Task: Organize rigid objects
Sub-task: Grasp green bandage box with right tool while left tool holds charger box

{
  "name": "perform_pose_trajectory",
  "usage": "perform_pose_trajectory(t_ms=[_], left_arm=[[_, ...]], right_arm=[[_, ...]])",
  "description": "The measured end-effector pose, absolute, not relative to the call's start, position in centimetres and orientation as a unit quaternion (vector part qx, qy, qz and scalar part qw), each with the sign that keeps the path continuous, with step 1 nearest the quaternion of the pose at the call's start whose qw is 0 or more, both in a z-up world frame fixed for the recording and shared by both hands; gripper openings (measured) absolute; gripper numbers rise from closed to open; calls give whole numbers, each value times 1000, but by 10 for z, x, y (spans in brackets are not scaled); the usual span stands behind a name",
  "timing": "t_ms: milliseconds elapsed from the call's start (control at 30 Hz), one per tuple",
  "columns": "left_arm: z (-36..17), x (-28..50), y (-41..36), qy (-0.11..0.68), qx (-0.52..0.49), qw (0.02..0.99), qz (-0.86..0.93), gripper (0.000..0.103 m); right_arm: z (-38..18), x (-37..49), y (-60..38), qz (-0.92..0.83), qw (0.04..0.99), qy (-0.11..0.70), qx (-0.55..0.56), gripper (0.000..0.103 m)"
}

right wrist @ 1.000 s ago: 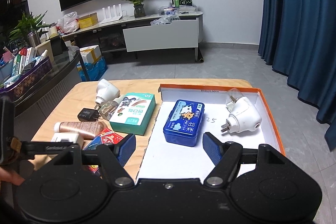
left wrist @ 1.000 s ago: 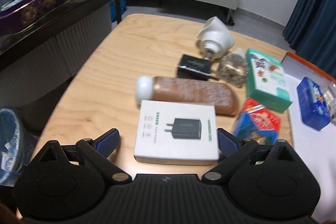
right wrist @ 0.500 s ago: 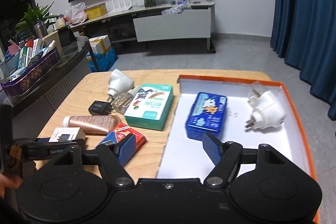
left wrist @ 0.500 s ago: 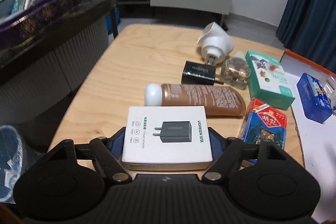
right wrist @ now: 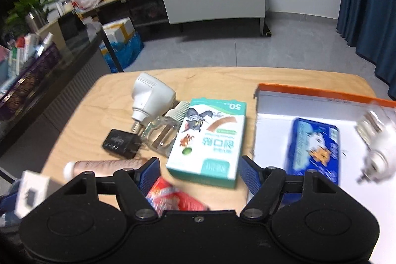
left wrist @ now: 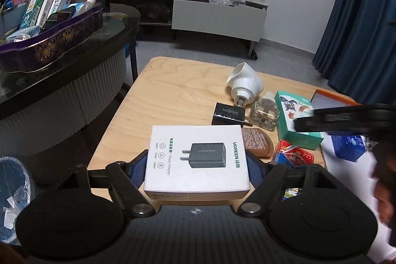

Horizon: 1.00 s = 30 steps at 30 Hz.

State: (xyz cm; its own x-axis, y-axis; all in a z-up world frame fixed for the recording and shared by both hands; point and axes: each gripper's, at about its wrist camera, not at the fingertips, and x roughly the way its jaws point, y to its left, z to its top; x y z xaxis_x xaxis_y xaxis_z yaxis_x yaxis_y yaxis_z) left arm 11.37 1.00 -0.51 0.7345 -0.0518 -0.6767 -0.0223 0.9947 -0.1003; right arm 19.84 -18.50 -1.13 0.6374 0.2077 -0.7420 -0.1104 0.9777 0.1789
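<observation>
In the left wrist view, the left gripper (left wrist: 196, 171) has its jaws closed on the two sides of the white adapter box (left wrist: 196, 157), and the box seems lifted a little above the wooden desk (left wrist: 173, 90). Behind it on the desk lie a brown tube (left wrist: 257, 145), a black charger (left wrist: 229, 114), a small glass bottle (left wrist: 264, 115), a white plug device (left wrist: 245, 85), a green plaster box (left wrist: 295, 123) and a red packet (left wrist: 293, 156). The right gripper (left wrist: 341, 121) crosses the right side of this view as a dark, blurred bar over the green box.

In the right wrist view, the jaws stand open with nothing between the pads; they are above the near end of the green plaster box (right wrist: 210, 140) and the red packet (right wrist: 173, 197). To the right is the orange-edged tray (right wrist: 321, 92). Inside it already lie a blue tin (right wrist: 314, 150) and a second white plug device (right wrist: 378, 147), which is blurred. The adapter box (right wrist: 31, 191) shows at the lower left edge.

I judge the task is at an early part: two things are in the tray, one is in the grip, and six things wait on the desk, if the tray is the goal
</observation>
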Motion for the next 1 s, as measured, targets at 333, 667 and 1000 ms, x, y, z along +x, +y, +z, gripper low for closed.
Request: perform_pose_trajectory(t_ms=[333, 667, 1000], left_arm=[[-11, 124, 15, 367, -66, 928, -16, 79], [-11, 127, 13, 364, -69, 929, -14, 79], [7, 118, -5, 345, -61, 936, -30, 79]], right_arm=[[-34, 240, -177, 62, 891, 448, 39, 88], [-39, 260, -176, 73, 899, 432, 2, 84], [10, 188, -210, 70, 928, 364, 32, 84]])
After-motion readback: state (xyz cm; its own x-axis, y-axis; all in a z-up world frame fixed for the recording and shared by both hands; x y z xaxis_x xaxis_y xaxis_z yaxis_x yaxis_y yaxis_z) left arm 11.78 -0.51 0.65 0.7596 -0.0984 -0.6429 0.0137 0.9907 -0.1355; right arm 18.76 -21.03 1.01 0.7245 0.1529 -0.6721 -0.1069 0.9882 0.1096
